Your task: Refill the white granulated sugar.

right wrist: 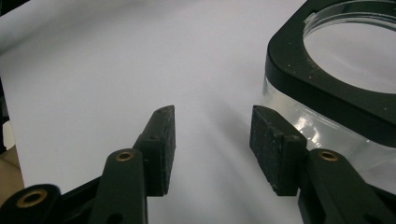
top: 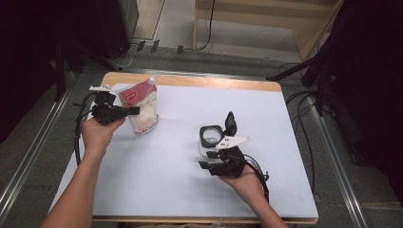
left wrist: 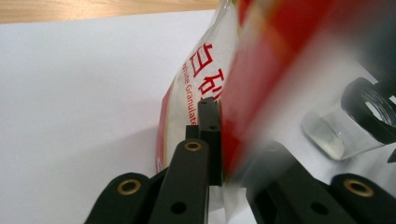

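Red-and-white bag of granulated sugar (top: 141,108), upright at the far left of the white-covered bench (top: 157,180), pinched at its edge by the left tongs (top: 134,110). Near the middle, a clear glass jar (top: 210,137) with black open flip lid, just beside the right tongs (right wrist: 212,135), spread, nothing between them.

Quick count: one red-and-white sugar bag (top: 141,108), one clear jar (top: 210,137) with a black rim and one flip lid (top: 231,122) standing open. Two grippers, left (top: 134,110) and right (top: 209,160), both over one white table (top: 161,166).
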Demonstrator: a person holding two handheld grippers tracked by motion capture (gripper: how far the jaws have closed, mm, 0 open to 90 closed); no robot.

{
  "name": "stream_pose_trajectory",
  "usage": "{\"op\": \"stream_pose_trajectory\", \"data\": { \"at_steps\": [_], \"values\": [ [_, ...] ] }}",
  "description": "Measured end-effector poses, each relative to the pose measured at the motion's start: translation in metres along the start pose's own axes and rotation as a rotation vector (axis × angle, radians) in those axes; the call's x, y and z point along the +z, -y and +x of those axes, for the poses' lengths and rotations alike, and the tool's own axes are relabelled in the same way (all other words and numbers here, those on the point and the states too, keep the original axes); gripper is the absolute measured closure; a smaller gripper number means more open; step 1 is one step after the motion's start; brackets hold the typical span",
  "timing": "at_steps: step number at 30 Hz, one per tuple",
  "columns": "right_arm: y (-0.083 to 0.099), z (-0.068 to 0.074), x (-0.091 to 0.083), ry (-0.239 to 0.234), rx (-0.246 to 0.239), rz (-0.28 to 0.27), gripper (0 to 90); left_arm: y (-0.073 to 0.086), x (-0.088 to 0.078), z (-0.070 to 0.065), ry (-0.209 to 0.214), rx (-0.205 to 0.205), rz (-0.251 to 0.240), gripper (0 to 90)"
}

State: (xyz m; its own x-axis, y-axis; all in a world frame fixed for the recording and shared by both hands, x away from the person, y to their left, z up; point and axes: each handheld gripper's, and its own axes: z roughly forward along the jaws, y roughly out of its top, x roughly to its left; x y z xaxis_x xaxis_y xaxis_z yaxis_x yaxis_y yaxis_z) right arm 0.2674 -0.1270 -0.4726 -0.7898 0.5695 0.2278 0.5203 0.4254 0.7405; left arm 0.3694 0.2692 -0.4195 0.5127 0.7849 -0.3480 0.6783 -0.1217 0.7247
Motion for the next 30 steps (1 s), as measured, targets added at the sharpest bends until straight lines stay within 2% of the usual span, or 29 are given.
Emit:
{"op": "stream_pose_trajectory", "data": {
  "at_steps": [4,6,11,15,19,29,30],
  "values": [
    [0.0,0.0,0.0,0.002,-0.003,0.001,51.3,-0.003,-0.003,-0.003,0.005,0.008,0.015,90.0],
    [0.0,0.001,0.0,0.004,-0.006,-0.001,51.4,-0.004,-0.005,-0.004,0.018,-0.003,0.019,90.0],
    [-0.001,0.001,0.001,0.005,-0.013,-0.002,51.3,-0.007,-0.01,-0.011,0.034,0.021,0.029,90.0],
    [-0.001,0.003,0.001,0.007,-0.016,-0.004,51.2,-0.011,-0.014,-0.021,0.046,0.056,0.04,90.0],
    [-0.001,0.004,0.003,0.007,-0.026,-0.011,51.2,-0.015,-0.019,-0.028,0.07,0.057,0.039,90.0],
    [-0.004,0.008,0.006,-0.007,-0.032,-0.034,50.3,-0.02,-0.031,-0.048,0.098,0.1,0.046,90.0],
    [-0.004,0.008,0.007,-0.01,-0.034,-0.039,50.4,-0.021,-0.031,-0.049,0.111,0.102,0.048,90.0]
  ]
}}
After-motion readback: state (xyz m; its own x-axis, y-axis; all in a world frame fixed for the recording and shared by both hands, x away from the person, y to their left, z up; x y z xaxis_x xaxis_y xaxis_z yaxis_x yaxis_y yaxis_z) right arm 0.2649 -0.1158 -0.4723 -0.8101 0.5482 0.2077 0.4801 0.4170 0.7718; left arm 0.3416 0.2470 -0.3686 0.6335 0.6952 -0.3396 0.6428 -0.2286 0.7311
